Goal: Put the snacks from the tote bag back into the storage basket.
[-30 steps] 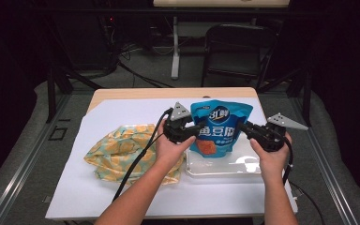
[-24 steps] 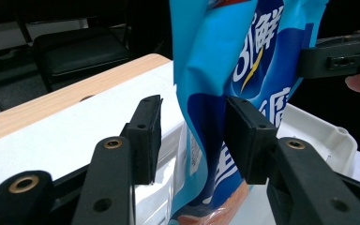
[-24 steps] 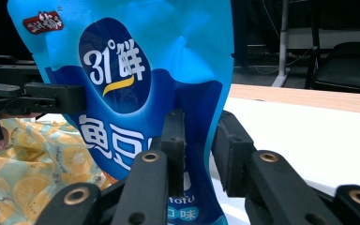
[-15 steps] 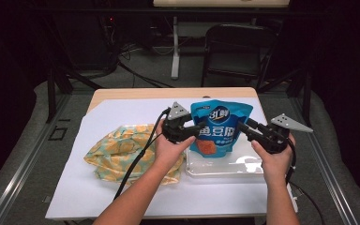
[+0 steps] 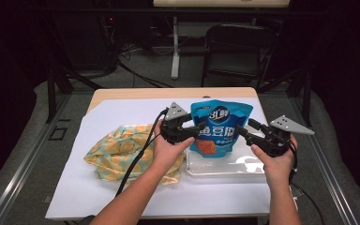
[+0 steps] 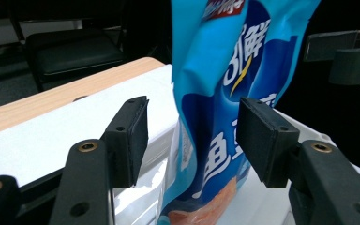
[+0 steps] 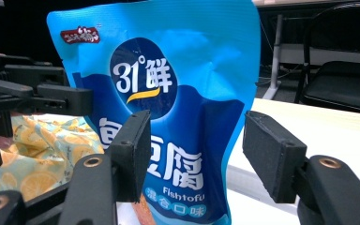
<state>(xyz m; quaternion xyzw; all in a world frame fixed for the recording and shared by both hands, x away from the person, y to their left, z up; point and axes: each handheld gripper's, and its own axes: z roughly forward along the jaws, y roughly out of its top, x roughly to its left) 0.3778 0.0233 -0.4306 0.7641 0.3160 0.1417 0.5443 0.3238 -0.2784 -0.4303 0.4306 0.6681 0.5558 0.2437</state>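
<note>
A blue snack bag (image 5: pixel 220 126) stands upright in a clear tray (image 5: pixel 225 168) on the white-covered table. My left gripper (image 5: pixel 199 130) is at the bag's left edge and my right gripper (image 5: pixel 243 129) at its right edge. Both sets of jaws have just been opening. In the left gripper view the bag (image 6: pixel 220 93) has its edge between the wide-apart pads of the left gripper (image 6: pixel 192 136), which do not press on it. In the right gripper view the bag (image 7: pixel 168 117) rises behind the spread pads of the right gripper (image 7: pixel 197 150), which stand off it.
A yellow-patterned cloth bag (image 5: pixel 122 150) lies on the white sheet left of the tray, under my left forearm. A strip of bare wooden tabletop (image 5: pixel 168 93) runs along the far edge. A black chair (image 5: pixel 236 51) stands beyond the table.
Both grippers' jaws have spread apart and let go of the bag's edges. The bag stays upright in the tray. The hands have hardly shifted.
</note>
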